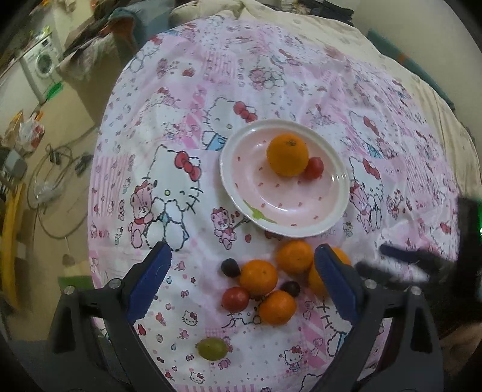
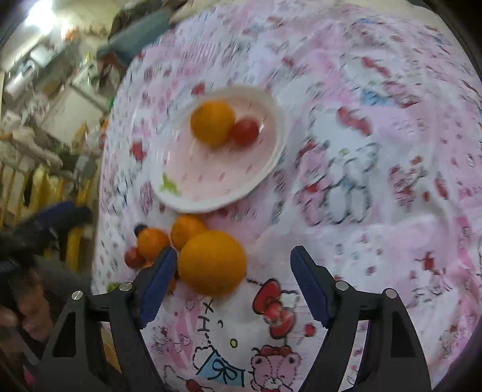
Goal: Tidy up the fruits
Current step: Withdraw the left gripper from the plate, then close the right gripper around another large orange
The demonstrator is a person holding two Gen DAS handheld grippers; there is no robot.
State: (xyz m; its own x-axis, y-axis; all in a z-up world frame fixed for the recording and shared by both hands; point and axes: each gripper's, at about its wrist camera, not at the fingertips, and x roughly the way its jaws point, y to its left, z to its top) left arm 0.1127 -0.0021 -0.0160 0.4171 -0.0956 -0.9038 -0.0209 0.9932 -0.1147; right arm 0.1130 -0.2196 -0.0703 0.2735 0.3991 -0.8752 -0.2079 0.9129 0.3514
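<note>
Soft, even indoor light fills both views, and shadows under the fruit are faint. The left wrist view is sharp at its centre: the plate (image 1: pixel 284 178) shows small white glints on its rim. The other gripper (image 1: pixel 403 265) at its right edge is smeared. The right wrist view is motion-blurred throughout, the cloth (image 2: pixel 361 150) print streaked; a lamp (image 2: pixel 42 15) flares top left. Fisheye bending and dark corners frame both
</note>
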